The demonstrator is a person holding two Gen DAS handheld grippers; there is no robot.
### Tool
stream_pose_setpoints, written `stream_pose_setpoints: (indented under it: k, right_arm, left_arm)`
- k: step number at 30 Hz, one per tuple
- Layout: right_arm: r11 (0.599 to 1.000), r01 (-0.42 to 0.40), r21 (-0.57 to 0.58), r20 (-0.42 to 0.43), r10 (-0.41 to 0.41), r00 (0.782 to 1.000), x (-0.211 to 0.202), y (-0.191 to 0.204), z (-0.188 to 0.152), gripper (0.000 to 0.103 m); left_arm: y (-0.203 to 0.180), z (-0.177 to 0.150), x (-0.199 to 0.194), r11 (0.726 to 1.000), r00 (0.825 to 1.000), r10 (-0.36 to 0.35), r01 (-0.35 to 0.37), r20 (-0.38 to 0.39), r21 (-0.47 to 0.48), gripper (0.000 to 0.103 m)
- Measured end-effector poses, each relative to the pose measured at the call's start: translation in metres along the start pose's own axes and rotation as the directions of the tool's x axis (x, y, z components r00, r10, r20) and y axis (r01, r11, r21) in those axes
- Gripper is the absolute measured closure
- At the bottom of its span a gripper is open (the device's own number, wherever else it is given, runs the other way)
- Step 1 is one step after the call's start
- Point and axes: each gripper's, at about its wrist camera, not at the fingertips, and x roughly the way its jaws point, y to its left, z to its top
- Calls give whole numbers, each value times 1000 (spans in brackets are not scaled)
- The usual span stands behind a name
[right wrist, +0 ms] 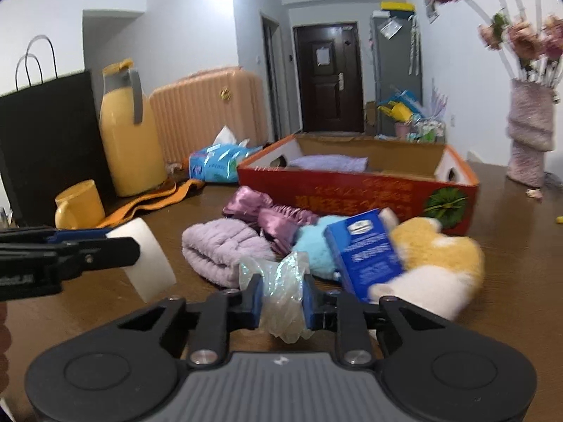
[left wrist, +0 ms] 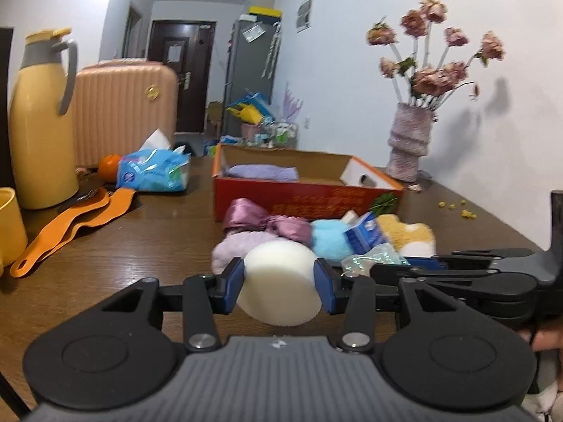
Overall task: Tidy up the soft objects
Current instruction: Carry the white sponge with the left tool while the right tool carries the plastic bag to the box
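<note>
The left claw [left wrist: 279, 283] is gripping a white sponge [left wrist: 279, 281], the right claw [right wrist: 280, 299] a crinkly plastic bag [right wrist: 281, 295]; next, I think, both are going into the red box [right wrist: 352, 190].

Left gripper [left wrist: 279, 283] clamping a white sponge [left wrist: 278, 281] at lower center; right gripper [right wrist: 279, 300] pinching a clear plastic bag [right wrist: 283, 295], lower center.
</note>
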Motion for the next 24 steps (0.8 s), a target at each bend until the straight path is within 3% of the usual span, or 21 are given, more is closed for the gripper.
stream_pose_setpoints:
  k: [8,12,19,24]
  right_arm:
    - [995,93,44,97,-97,990,-88,-16,-13,81]
    - [991,115,73,128,-124,984,-117,-23,-20,81]
    - [992,100,74,153,-110,982,-121,-25,-19,81]
    - [997,29,65,153,-39,987,-100,-35,3,81]
  left_arm:
    - [-47,1,-35,993,993,-103,99,53,67,58]
    - [-61,-1,-48,989,990,-123,117,66,89,58]
    - [-63,2,-50,990,991,-109,101,76,94,58]
    - [-44,37,-21,990,988,-117,107,103,97,58]
